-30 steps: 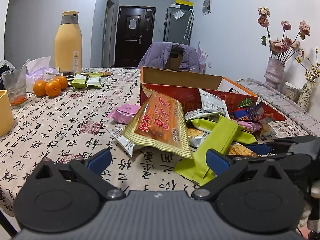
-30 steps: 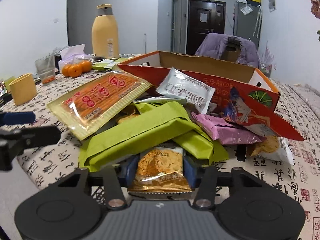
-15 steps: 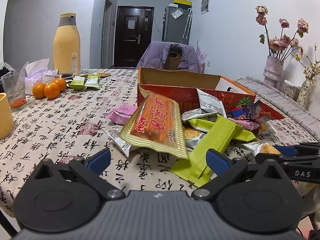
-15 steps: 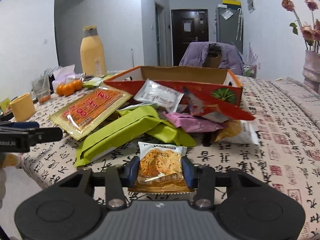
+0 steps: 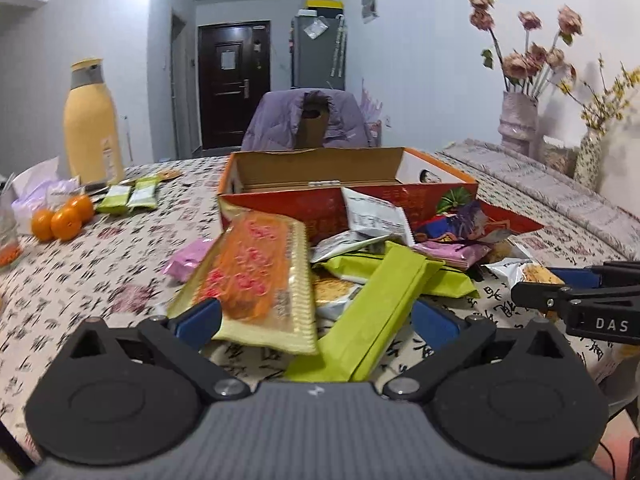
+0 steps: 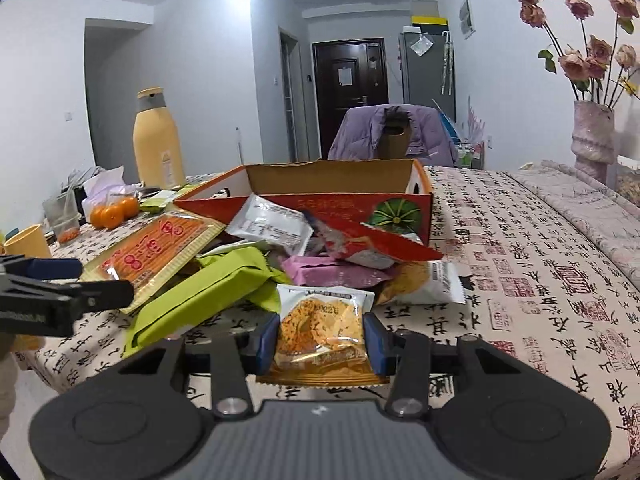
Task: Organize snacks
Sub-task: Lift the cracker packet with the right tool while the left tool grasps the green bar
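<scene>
A pile of snack packets lies on the table in front of an open orange cardboard box [image 5: 348,200] [image 6: 420,184]. My right gripper [image 6: 322,338] is shut on a small orange-and-white cracker packet [image 6: 320,328], held just above the table near the pile; it also shows in the left wrist view [image 5: 524,272]. My left gripper [image 5: 316,320] is open, its fingers on either side of a large orange-gold packet [image 5: 256,276] and a long green packet [image 5: 376,308]. A pink packet [image 6: 332,274] and a white packet [image 6: 272,226] lie in the pile.
A tall yellow bottle [image 5: 94,128], oranges [image 5: 60,218] and two small green packets [image 5: 128,198] stand at the back left. A yellow cup [image 6: 26,242] is at the left. Vases with dried flowers [image 5: 518,120] stand at the right. A chair with a purple jacket [image 5: 308,120] is behind the table.
My right gripper pulled the cracker packet out from under the pile, back and up. My left gripper moved forward, so its open fingers now flank the orange-gold and green packets.
</scene>
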A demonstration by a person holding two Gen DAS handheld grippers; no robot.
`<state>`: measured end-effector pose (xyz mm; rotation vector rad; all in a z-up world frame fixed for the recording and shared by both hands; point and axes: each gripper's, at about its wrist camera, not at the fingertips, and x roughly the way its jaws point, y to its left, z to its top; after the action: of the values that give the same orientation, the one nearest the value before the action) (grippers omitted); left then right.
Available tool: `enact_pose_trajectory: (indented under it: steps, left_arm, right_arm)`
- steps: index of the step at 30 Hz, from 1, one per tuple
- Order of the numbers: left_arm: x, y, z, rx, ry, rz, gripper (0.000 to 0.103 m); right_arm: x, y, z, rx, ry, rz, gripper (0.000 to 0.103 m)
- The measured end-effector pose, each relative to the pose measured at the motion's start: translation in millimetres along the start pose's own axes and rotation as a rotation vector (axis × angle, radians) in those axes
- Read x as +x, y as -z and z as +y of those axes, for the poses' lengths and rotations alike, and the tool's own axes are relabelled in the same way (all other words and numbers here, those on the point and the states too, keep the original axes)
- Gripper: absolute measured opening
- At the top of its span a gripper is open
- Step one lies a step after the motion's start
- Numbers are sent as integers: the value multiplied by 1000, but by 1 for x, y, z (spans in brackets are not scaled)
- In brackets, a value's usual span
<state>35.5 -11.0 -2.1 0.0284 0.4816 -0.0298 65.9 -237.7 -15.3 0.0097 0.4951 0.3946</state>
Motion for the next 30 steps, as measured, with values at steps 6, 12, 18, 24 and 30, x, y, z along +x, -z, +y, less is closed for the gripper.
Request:
enact_pose_trajectory:
  steps: [6,12,18,24,30]
  left_arm:
    - [27,-5,-21,68,37,32,92]
    - [53,-2,-32,98,80,101,67]
    - [62,0,-29,87,100,136,53]
    - [56,2,-29,55,135,142,40]
    - [47,2,-31,47,148,122,38]
  right_arm:
    - [3,0,-9,13,-2,-2,44]
    - [8,0,-14,16,-19,0,44]
    - [13,3,-19,25,-35,4,44]
    - [14,4,-18,29,-45,6,44]
    - [10,4,-16,24,-47,-2,44]
